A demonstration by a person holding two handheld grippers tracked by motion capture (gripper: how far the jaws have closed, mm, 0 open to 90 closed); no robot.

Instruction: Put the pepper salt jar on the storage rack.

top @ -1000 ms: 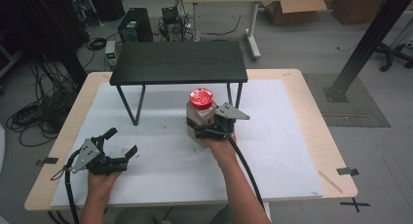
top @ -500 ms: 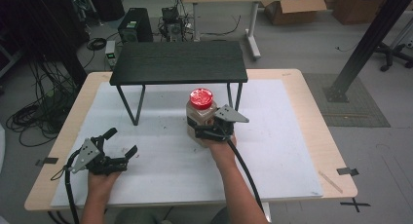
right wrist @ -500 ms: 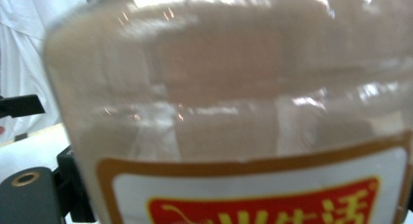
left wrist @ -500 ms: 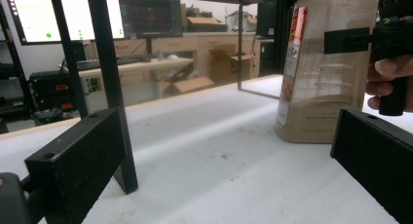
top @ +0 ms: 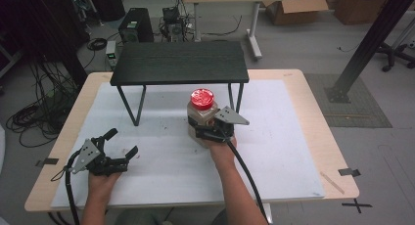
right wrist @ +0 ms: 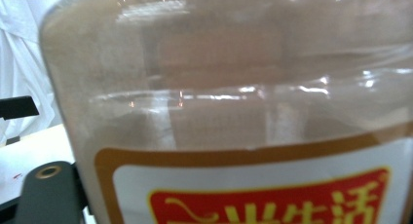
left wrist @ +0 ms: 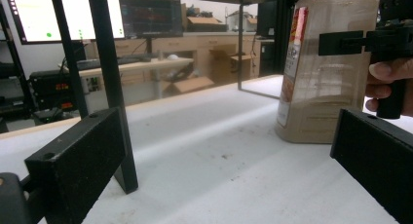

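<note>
A clear jar (top: 200, 118) of brown powder with a red lid (top: 201, 98) stands upright on the white mat, just in front of the black shelf. My right gripper (top: 199, 130) is shut on the jar's lower body, one jaw on each side. In the right gripper view the jar (right wrist: 243, 102) and its red and yellow label sit very close. My left gripper (top: 123, 142) rests open near the front left of the table, holding nothing. In the left gripper view the jar (left wrist: 316, 87) stands at the right with a black finger (left wrist: 341, 41) of the right gripper across it.
A low black shelf (top: 178, 63) on thin legs stands at the back middle of the table; one leg (left wrist: 109, 87) rises close ahead of my left gripper. The white mat (top: 284, 137) covers most of the wooden table (top: 337, 151).
</note>
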